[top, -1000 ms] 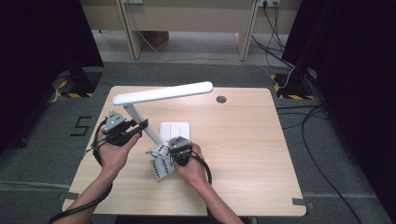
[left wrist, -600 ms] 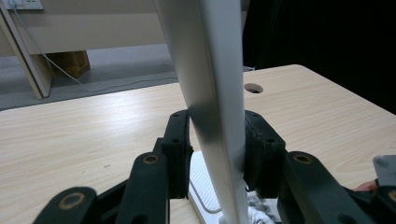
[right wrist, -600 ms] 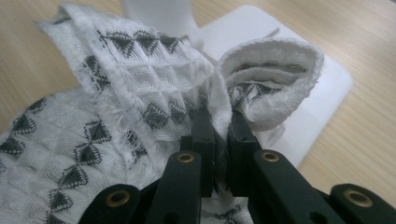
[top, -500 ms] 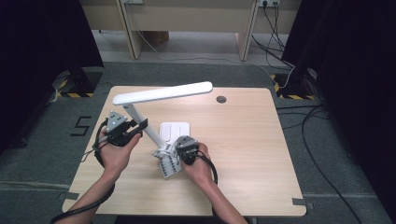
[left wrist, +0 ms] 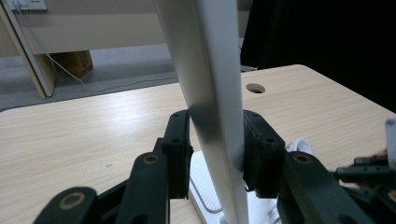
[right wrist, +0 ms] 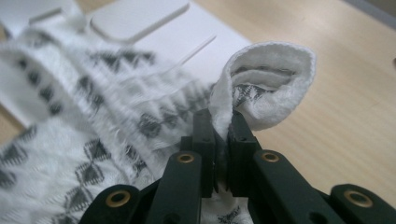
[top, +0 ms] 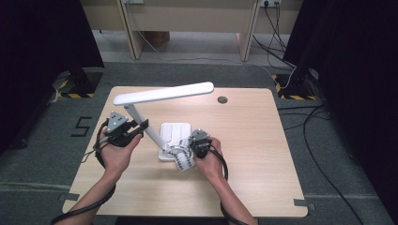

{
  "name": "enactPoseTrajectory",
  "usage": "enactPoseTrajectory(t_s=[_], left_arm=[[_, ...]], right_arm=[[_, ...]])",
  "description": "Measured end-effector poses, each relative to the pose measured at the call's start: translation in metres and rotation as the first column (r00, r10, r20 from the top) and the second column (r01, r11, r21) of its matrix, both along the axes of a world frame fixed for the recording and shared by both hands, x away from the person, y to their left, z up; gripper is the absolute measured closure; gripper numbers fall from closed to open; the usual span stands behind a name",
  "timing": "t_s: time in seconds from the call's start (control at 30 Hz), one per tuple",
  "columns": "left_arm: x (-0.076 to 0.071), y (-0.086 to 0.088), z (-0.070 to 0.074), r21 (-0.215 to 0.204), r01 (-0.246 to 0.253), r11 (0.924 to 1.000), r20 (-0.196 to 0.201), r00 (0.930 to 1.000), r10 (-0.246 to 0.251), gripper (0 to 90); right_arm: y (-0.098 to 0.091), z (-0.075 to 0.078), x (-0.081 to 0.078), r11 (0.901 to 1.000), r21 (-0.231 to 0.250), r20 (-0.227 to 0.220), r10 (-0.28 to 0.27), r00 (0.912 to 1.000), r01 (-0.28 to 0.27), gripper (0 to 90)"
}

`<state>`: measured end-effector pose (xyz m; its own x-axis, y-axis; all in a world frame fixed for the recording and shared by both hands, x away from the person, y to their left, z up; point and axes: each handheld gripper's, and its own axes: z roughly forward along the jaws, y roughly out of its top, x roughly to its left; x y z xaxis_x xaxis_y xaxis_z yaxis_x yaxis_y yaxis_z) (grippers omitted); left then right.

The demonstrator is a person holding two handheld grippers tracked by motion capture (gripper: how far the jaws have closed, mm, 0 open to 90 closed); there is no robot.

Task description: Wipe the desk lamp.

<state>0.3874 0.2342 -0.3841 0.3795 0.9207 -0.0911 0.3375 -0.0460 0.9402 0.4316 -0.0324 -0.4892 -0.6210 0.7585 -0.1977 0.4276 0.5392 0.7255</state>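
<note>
- Two tools work at a white desk lamp (top: 162,93) standing on the wooden surface (top: 263,154).
- The left tool (top: 141,127) is clamped on the lamp's slanted arm (left wrist: 212,107), both pads pressing its sides.
- The right tool (right wrist: 219,140) is pinched tight on a fold of a white cloth with dark triangles (right wrist: 93,126).
- The cloth lies partly over the front edge of the lamp's flat base (top: 176,133) and partly on the surface; in the high view it seems bunched just left of the right hand (top: 209,159).
</note>
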Motion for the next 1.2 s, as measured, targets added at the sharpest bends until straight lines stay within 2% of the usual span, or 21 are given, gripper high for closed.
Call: enactPoseTrajectory(t_s=[0.17, 0.2, 0.27, 0.43, 0.57, 0.67, 0.7, 0.83, 0.97, 1.2], left_arm=[[-0.001, 0.000, 0.000, 0.001, -0.004, 1.0000, 0.002, 1.0000, 0.004, 64.6], [-0.001, -0.001, 0.000, 0.001, -0.004, 1.0000, 0.002, 1.0000, 0.004, 64.6], [-0.001, 0.000, 0.000, 0.002, -0.003, 1.0000, 0.001, 1.0000, 0.003, 64.5], [-0.001, 0.000, 0.000, 0.005, -0.002, 1.0000, 0.003, 1.0000, 0.002, 64.4], [-0.001, 0.000, 0.000, 0.005, -0.002, 1.0000, 0.003, 1.0000, 0.002, 64.4], [-0.001, 0.000, 0.000, 0.005, -0.003, 1.0000, 0.003, 1.0000, 0.003, 64.4], [-0.001, 0.000, 0.000, 0.006, -0.002, 1.0000, 0.003, 1.0000, 0.002, 64.4], [-0.001, 0.000, 0.000, 0.007, -0.001, 1.0000, 0.002, 1.0000, 0.001, 64.3], [-0.001, 0.000, 0.000, 0.006, -0.001, 1.0000, 0.001, 1.0000, 0.001, 64.3], [-0.001, 0.000, 0.000, 0.008, 0.001, 1.0000, 0.001, 1.0000, -0.001, 64.3]], right_arm=[[0.001, 0.025, 0.010, 0.9987, 0.049, 0.074, 0.009, 0.9972, -0.012, 85.4], [0.003, 0.029, 0.011, 0.9979, 0.064, 0.078, 0.001, 0.9970, -0.006, 85.4], [0.008, 0.039, 0.017, 0.9951, 0.098, 0.111, 0.004, 0.9939, -0.015, 85.4], [0.015, 0.054, 0.027, 0.9906, 0.137, 0.164, -0.015, 0.9863, -0.007, 85.5], [0.021, 0.067, 0.033, 0.9783, 0.207, 0.193, -0.041, 0.9804, 0.001, 85.4], [0.025, 0.073, 0.036, 0.9670, 0.254, 0.195, -0.036, 0.9801, -0.015, 85.4], [0.028, 0.074, 0.036, 0.9602, 0.279, 0.194, -0.041, 0.9802, -0.014, 85.4], [0.039, 0.078, 0.036, 0.9460, 0.322, 0.193, -0.028, 0.9809, -0.037, 85.4], [0.048, 0.077, 0.036, 0.9450, 0.323, 0.191, -0.012, 0.9816, -0.051, 85.5], [0.063, 0.054, 0.042, 0.9492, 0.308, 0.129, 0.024, 0.9914, -0.063, 85.4]])
